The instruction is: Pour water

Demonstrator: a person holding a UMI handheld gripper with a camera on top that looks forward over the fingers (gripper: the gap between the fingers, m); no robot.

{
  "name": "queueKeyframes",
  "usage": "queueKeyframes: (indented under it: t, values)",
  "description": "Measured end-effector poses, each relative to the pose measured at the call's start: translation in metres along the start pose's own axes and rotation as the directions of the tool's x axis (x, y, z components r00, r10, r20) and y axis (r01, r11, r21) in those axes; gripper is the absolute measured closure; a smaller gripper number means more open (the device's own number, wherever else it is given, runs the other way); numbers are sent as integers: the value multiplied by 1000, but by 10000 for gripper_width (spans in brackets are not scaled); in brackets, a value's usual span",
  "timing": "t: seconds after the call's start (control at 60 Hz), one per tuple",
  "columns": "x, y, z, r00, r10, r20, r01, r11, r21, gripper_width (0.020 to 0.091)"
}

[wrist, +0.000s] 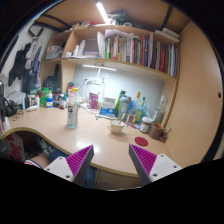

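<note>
A clear plastic water bottle (72, 112) with a white cap stands upright on the light wooden desk (95, 135), well beyond my left finger. A small white cup (118, 126) sits farther right on the desk, beyond the gap between the fingers. My gripper (110, 154) hangs over the desk's near edge, open, with nothing between the magenta pads (80, 158). Both bottle and cup are far from the fingertips.
A red round coaster (141, 141) lies just ahead of my right finger. A metal cup (147, 124) and green and blue bottles (123, 103) stand at the back right. Bookshelves (135, 50) hang above the desk. Clutter (45, 98) fills the far left.
</note>
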State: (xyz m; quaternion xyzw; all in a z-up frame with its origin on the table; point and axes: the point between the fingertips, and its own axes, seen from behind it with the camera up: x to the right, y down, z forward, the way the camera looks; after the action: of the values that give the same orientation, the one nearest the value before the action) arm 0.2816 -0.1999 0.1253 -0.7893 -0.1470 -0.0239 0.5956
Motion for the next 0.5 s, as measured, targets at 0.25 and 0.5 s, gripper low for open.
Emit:
queueKeyframes:
  t: [0.25, 0.5]
  values:
    - [7, -7, 7, 999, 17, -27, -16, 999, 34, 287]
    - [-12, -15, 14, 998, 19, 56, -24, 995, 95, 284]
